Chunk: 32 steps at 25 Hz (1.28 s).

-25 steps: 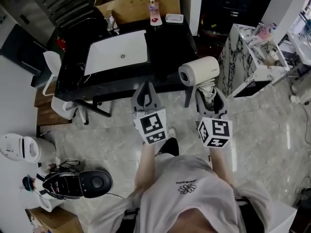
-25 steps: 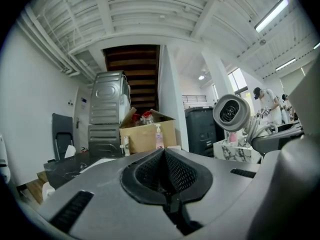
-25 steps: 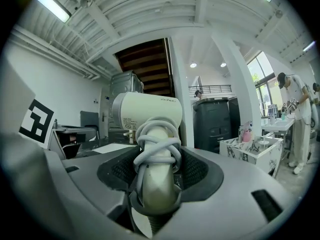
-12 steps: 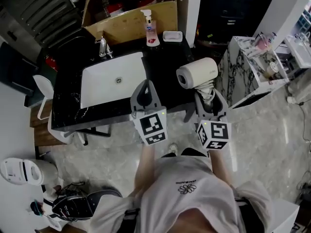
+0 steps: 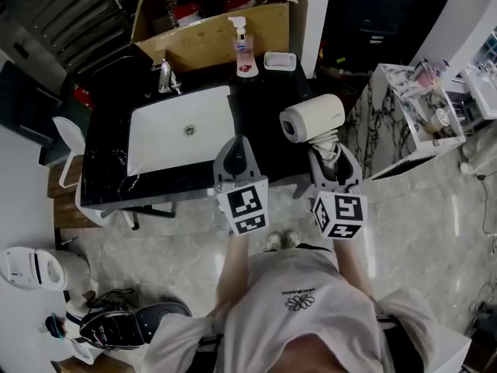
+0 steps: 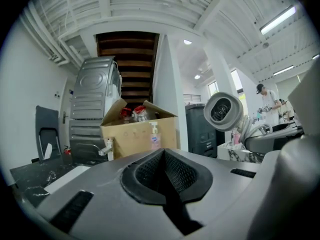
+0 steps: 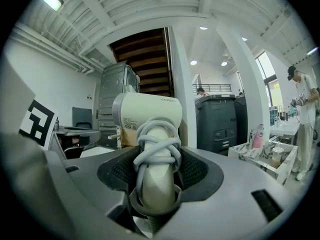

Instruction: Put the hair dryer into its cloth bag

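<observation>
A cream hair dryer (image 5: 314, 117) with its grey cord wound round the handle stands upright over the front right corner of the black counter. My right gripper (image 5: 330, 150) is shut on the handle, seen close in the right gripper view with the dryer (image 7: 147, 114) rising from the right gripper (image 7: 156, 179). My left gripper (image 5: 235, 142) is level beside it, over the counter's front edge, shut and empty. In the left gripper view the left gripper (image 6: 165, 169) has its pads together, and the dryer (image 6: 223, 111) shows its rear grille at the right. No cloth bag shows in any view.
The black counter (image 5: 264, 99) holds a white sink (image 5: 182, 130), faucet (image 5: 165, 76), soap bottle (image 5: 244, 49) and soap dish (image 5: 279, 61). Behind is a cardboard box (image 5: 210, 22). A marble side table (image 5: 396, 123) stands right. Appliances (image 5: 128, 325) lie on the floor. A person (image 7: 302, 114) stands far right.
Both grippers have come forward to the counter, which now lies under their tips. The dryer stays in the right gripper's hold. The left gripper stays shut.
</observation>
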Each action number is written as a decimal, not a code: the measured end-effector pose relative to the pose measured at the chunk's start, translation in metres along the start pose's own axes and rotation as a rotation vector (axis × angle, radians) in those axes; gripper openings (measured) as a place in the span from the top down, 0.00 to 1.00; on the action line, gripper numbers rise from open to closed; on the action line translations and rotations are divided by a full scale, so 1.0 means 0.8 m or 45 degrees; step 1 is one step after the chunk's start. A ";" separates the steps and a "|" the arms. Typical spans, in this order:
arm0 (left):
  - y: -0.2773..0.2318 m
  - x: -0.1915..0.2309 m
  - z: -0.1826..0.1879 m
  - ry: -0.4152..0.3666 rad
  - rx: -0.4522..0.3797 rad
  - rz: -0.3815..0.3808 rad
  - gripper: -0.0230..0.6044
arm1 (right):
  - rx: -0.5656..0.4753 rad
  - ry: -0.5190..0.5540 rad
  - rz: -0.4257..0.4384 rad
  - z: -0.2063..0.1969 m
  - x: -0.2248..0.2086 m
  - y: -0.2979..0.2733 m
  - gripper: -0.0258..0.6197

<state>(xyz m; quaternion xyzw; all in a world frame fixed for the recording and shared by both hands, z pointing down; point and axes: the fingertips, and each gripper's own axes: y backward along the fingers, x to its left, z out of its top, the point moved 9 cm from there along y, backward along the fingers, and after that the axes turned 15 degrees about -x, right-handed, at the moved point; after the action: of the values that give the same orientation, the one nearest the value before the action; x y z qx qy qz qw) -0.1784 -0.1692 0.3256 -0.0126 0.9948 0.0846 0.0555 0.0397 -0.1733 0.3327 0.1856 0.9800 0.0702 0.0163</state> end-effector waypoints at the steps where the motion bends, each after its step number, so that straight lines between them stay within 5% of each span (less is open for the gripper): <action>1: -0.001 -0.001 -0.001 0.002 0.007 0.008 0.94 | 0.003 0.000 0.009 0.000 -0.002 0.000 0.60; 8: -0.012 -0.014 -0.002 0.023 0.069 -0.021 0.94 | 0.002 -0.027 0.028 0.001 -0.017 -0.005 0.60; 14: -0.022 -0.035 0.000 -0.094 0.142 -0.163 0.94 | -0.012 -0.040 0.033 0.003 -0.029 -0.001 0.60; 16: -0.026 -0.050 -0.002 -0.149 0.198 -0.291 0.93 | -0.009 -0.044 0.025 0.002 -0.034 0.003 0.60; 19: -0.030 -0.076 -0.013 -0.178 0.321 -0.590 0.72 | 0.002 -0.055 0.011 0.000 -0.041 0.012 0.60; 22: -0.023 -0.093 -0.024 -0.297 0.364 -0.810 0.66 | 0.016 -0.058 -0.001 -0.001 -0.049 0.022 0.60; 26: -0.015 -0.113 -0.055 -0.587 0.434 -0.986 0.65 | 0.034 -0.061 -0.034 -0.006 -0.062 0.036 0.60; 32: -0.004 -0.137 -0.104 -0.635 0.663 -1.188 0.65 | 0.087 -0.081 -0.070 -0.016 -0.071 0.057 0.60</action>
<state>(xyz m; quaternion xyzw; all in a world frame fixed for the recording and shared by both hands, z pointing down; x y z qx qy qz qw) -0.0783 -0.1846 0.4191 -0.4148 0.8289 -0.1955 0.3203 0.1087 -0.1536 0.3525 0.1613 0.9855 0.0302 0.0430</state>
